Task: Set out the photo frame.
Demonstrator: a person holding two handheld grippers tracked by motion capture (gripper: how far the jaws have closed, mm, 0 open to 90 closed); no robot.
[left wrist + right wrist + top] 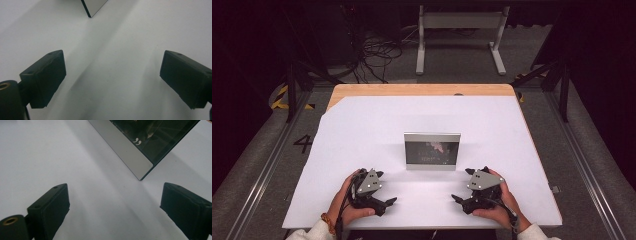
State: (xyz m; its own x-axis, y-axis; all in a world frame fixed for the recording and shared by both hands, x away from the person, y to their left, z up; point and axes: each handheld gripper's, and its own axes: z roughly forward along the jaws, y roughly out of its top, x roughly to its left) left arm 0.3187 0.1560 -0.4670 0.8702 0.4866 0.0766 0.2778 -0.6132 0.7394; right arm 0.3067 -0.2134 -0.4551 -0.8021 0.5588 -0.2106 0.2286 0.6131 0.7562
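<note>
You work at a worktop point(362, 130) covered by a white sheet, with a strip of bare wood point(422, 90) exposed along its far edge. The worktop stands on a grey floor point(257, 165). Metal rails point(259, 177) run along the floor on both sides of you. Beyond the worktop you see a white metal stand point(459, 35) and a tangle of black cables point(374, 55). Yellow-black tape point(279, 100) marks the floor at far left. The surrounding room is dark.

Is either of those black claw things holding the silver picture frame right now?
No: the left gripper and right gripper rest open on the white table, apart from the frame.
</note>
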